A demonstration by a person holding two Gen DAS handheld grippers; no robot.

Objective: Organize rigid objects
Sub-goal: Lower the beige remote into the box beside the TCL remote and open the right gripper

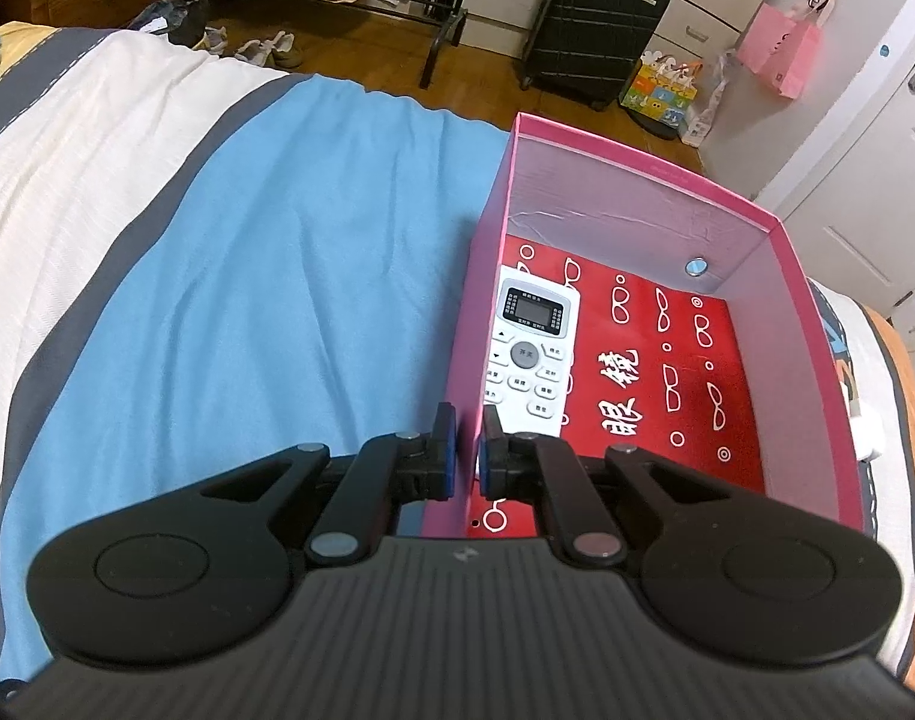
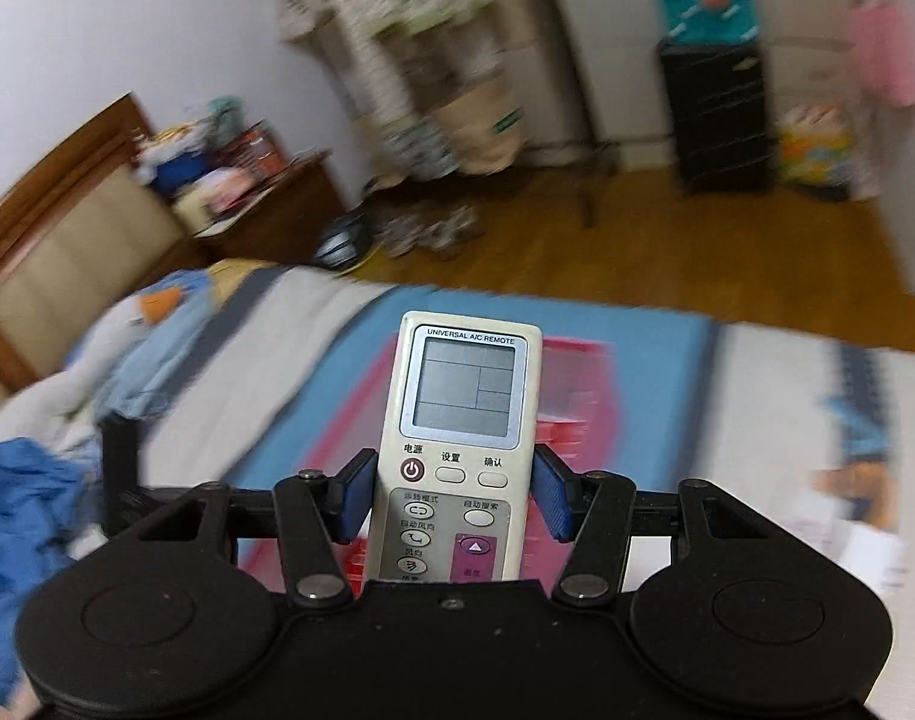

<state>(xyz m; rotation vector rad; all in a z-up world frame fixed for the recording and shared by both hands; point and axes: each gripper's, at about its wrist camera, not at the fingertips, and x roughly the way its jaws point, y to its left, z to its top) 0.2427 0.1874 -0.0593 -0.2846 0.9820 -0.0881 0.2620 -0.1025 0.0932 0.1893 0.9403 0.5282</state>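
Note:
An open pink box (image 1: 637, 163) with a red printed floor stands on the bed at the right of the left wrist view. A white remote (image 1: 532, 354) lies inside it along the left wall. My left gripper (image 1: 468, 450) is shut on that left wall, one pad outside and one inside. In the right wrist view my right gripper (image 2: 454, 495) is shut on a cream air-conditioner remote (image 2: 463, 396), held by its sides, screen end pointing away. It hangs above the bed, with the pink box (image 2: 571, 384) blurred below and behind it.
The box rests on a blue sheet (image 1: 289, 252) over a white and grey cover. Past the bed's edge are wood floor, a black suitcase (image 1: 595, 24), paper bags and shoes. Crumpled blue cloth (image 2: 13, 510) lies at the left; a wooden headboard (image 2: 67, 240) stands behind.

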